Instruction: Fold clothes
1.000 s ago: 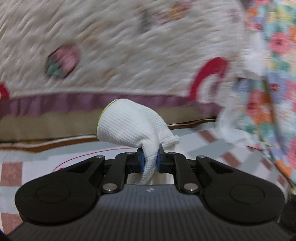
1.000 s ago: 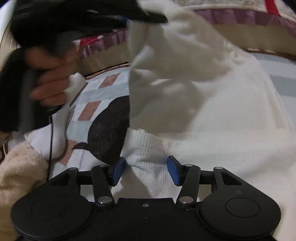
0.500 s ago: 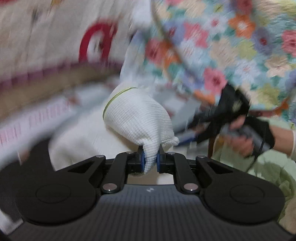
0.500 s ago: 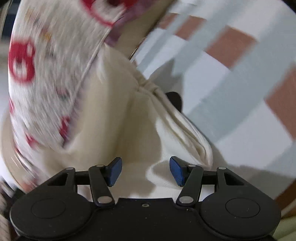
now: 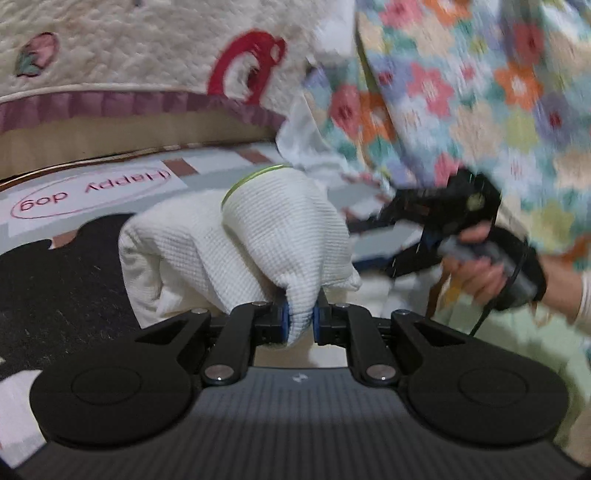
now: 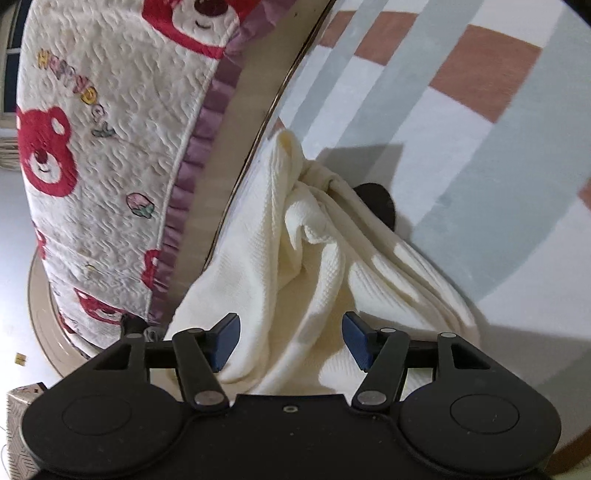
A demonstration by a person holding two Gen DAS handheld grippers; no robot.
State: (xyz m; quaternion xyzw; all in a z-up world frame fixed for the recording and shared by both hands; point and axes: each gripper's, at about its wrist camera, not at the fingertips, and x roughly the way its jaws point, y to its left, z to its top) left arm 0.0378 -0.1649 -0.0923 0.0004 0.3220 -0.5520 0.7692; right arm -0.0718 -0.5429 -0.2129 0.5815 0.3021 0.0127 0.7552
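One white garment: the left gripper pinches its bunched edge; the right gripper hangs spread above its folds.

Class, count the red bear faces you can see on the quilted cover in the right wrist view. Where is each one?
4 on the cover: one at the top edge, one at the left, two partial ones lower down. More may be hidden.

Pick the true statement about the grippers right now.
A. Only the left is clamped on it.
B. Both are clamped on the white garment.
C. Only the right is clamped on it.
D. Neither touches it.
A: the left gripper pinches the white waffle-knit garment, while the right gripper stands open over it.
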